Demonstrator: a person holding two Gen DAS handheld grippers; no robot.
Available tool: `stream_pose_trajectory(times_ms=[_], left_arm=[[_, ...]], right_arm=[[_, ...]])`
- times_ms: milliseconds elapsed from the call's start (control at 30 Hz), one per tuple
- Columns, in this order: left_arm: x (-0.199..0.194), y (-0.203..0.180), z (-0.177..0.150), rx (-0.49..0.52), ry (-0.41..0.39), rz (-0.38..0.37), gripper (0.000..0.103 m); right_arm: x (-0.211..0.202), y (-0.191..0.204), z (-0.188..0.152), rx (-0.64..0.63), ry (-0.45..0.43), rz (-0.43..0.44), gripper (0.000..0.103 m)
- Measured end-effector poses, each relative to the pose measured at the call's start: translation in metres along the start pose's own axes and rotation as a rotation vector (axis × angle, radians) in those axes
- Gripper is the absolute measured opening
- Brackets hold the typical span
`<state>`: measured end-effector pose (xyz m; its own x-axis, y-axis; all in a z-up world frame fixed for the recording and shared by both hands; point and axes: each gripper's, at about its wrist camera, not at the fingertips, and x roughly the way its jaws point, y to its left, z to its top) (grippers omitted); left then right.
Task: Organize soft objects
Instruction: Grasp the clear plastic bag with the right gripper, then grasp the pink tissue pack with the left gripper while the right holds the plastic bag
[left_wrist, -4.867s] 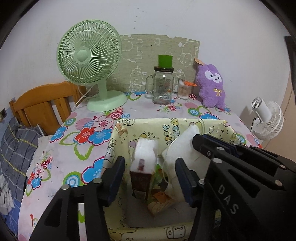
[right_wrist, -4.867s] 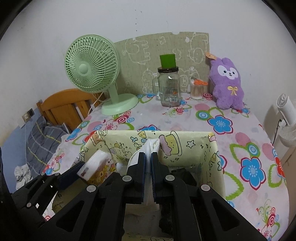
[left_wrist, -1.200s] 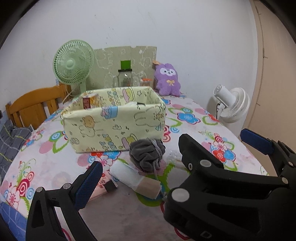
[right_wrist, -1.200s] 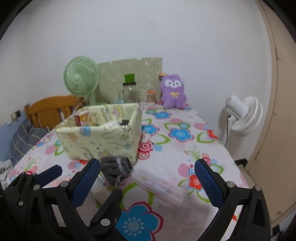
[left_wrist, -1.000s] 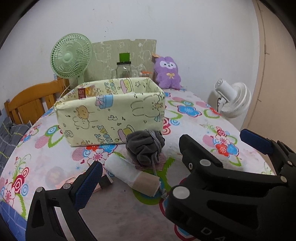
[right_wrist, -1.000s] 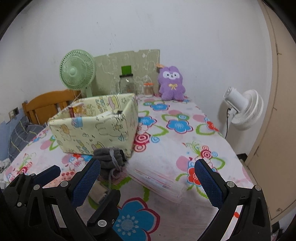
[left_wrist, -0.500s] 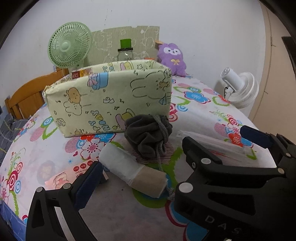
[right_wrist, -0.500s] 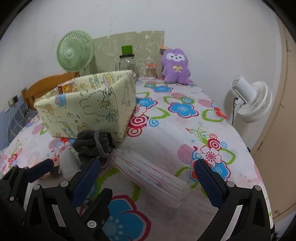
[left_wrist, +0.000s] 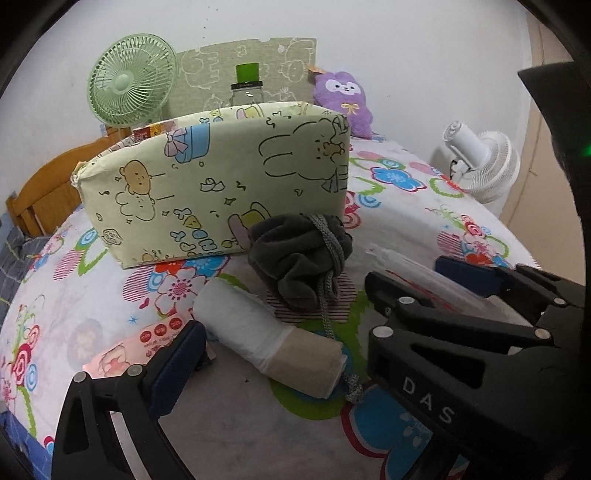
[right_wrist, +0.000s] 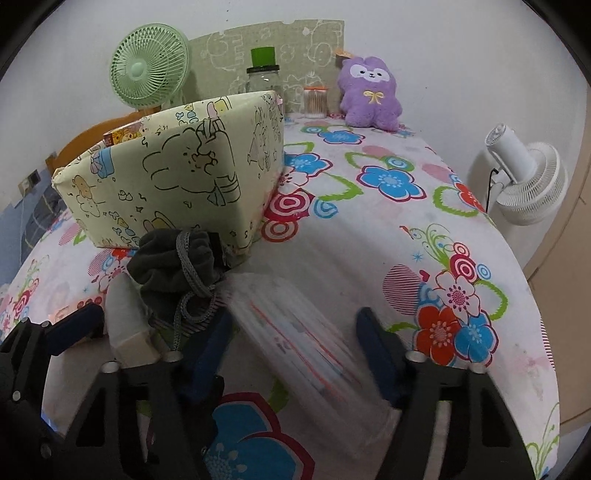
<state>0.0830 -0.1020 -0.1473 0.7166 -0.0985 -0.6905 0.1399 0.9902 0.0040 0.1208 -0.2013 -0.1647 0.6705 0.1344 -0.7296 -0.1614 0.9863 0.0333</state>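
**Both grippers low over soft items at front of bench**

Surroundings: cartoon-print fabric bin (left_wrist: 218, 184) sits mid-bench on the floral bench cloth (right_wrist: 388, 236). Behind it at 12 o'clock: green fan (left_wrist: 131, 79), glass jar with green lid (right_wrist: 263, 74), small jar of swabs (right_wrist: 316, 101), purple plush (right_wrist: 369, 94) at 1 o'clock. White fan (right_wrist: 524, 184) off the bench edge at 3 o'clock. Wooden bed frame (left_wrist: 44, 192) at 9 o'clock.

In the way: grey drawstring pouch (left_wrist: 299, 258) lies right against the bin's front wall, its cord trailing over the rolled item.

Task items:
- Rolled white bag roll with tan end (left_wrist: 269, 332), lying on its side just in front of the pouch, between the left gripper (left_wrist: 280, 314) fingers. Fingers spread wide, not touching it.
- Pink packet (left_wrist: 140, 347) flat at 8 o'clock of the roll, partly under the left finger.
- Clear flat pack with red lines (right_wrist: 306, 343), blurred, lying between the right gripper (right_wrist: 295, 339) fingers. Fingers released, either side of the pack; contact can't be confirmed.

Bin contents mostly hidden; only a box corner (left_wrist: 147, 132) shows above the rim.
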Motion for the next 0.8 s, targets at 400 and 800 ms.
stream_pose_trajectory(times_ms=[400,800], left_arm=[[-0.018,0.013,-0.003,-0.022,-0.044,0.016,0.1],[-0.031,0.042,-0.006,-0.062,-0.038,0.083,0.1]], right_arm=[[-0.017,0.006,-0.001,0.04,-0.015,0.005,0.02],[-0.037,0.031,-0.001,0.029,-0.038,0.029,0.019]])
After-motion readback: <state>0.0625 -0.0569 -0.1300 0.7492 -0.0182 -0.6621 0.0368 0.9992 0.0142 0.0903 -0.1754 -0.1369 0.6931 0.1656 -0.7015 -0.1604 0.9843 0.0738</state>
